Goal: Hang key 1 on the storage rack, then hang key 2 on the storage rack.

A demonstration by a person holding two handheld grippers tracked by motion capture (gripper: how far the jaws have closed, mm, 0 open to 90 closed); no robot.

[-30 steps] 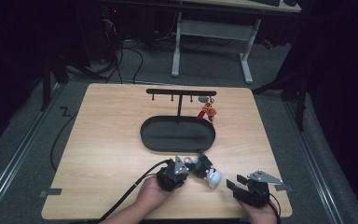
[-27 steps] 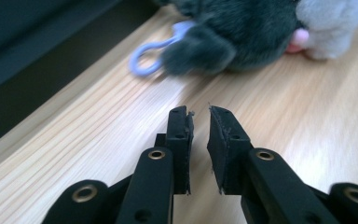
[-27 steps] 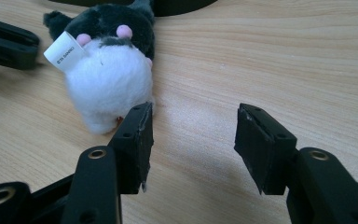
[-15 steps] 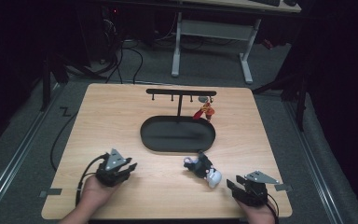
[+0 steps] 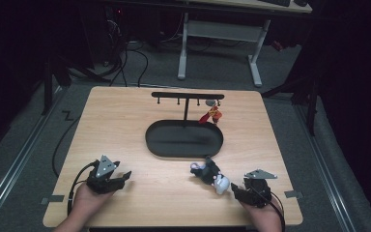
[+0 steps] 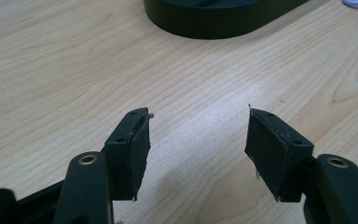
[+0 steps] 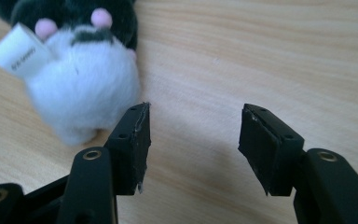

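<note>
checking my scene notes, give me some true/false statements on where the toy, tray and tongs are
1. The plush toy lies in the tray. False: it lies on the table, just in front of the tray.
2. The left tongs are open and hold nothing. True.
3. The right tongs are shut on the toy. False: they are open, with the toy beside them.
4. A red charm hangs from the rack behind the tray. True.
5. The toy has a white tag. True.
</note>
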